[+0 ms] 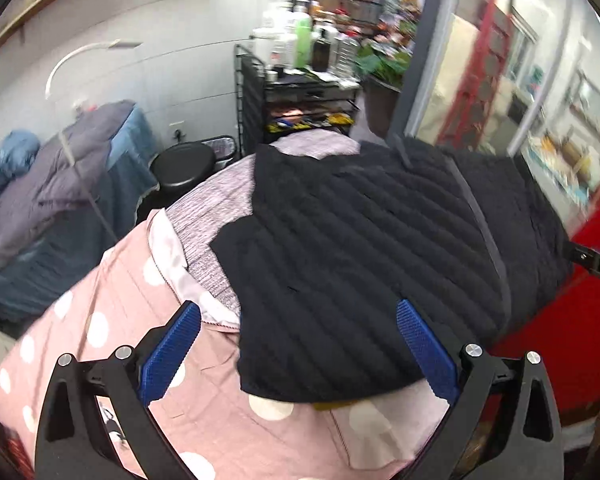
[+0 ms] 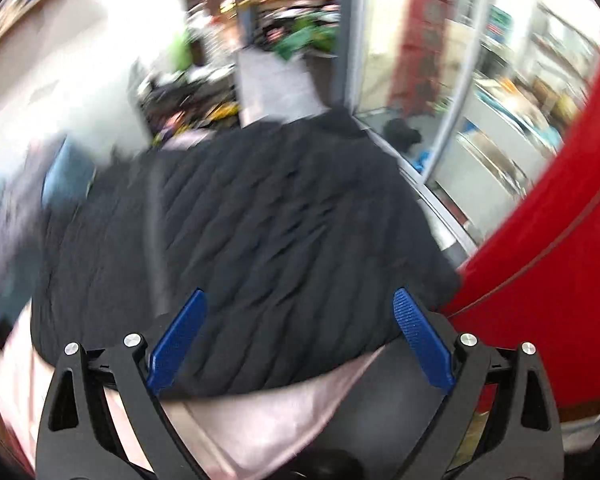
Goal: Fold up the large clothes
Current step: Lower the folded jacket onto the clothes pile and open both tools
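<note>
**One jacket, two empty grippers**

One black quilted jacket (image 1: 360, 240) lies flat on my pink dotted sheet (image 1: 112, 320). My left gripper (image 1: 300, 356) and right gripper (image 2: 298, 340) both gape wide, seemingly just above its near hem, though the right view is blurred.

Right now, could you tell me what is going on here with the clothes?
A person with a handheld gripper in each hand is working on a black quilted jacket spread over a pink polka-dot sheet. The left gripper and the right gripper are both open and hold nothing; each points at the jacket's near hem. The jacket lies mostly flat, its zipper running away from the cameras, and no fold shows yet. The right view is blurred.
</note>
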`<state>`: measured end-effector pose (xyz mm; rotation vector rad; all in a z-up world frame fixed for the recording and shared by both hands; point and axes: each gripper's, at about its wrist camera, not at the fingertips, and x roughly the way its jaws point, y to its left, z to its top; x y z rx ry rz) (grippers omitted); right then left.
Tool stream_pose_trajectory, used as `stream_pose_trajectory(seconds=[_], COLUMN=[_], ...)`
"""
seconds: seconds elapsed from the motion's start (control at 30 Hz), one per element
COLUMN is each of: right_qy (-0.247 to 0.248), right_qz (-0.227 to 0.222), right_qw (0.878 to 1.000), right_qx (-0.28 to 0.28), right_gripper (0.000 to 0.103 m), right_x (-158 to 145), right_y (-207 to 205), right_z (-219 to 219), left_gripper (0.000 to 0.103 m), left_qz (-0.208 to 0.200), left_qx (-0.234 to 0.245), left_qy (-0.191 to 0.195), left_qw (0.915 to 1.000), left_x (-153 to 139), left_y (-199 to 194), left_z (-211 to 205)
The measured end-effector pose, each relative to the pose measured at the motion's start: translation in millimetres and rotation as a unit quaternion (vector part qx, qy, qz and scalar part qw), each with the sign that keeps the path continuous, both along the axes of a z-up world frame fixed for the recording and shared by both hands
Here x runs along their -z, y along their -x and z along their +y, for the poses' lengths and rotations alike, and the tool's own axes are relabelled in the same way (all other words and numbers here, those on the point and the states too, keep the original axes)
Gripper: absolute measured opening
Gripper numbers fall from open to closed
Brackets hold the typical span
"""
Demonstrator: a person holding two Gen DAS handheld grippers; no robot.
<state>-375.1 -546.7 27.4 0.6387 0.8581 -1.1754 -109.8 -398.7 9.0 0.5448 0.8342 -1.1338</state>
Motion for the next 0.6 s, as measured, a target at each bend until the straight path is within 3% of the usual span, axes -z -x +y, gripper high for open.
stream_pose_trajectory(seconds=[0.13,0.33,0.6], right_qy=[-0.023,-0.027,-0.038], right_qz=[0.004,0.039,0.04], right_qw=[0.999,0.998,0.998], right_qx=[-0.041,-0.045,-0.026], right_gripper=[0.093,0.093,0.093], right_x=[3.8,8.6,8.6], right_y=[-24.4,-34.6,-28.4], right_z=[33.8,57.3,71.1], left_gripper=[0.097,0.097,0.097], left_qz=[-0.051,-0.078,-0.075], left_qx=[0.043,0.082,0.098], left_qy=[-0.032,-0.042,-0.043], left_qw=[0.9973,0.9927,0.9914], left_x=[1.9,1.1,1.6], left_y=[40.3,71.8,88.6], left_z=[0.8,6.5,17.5])
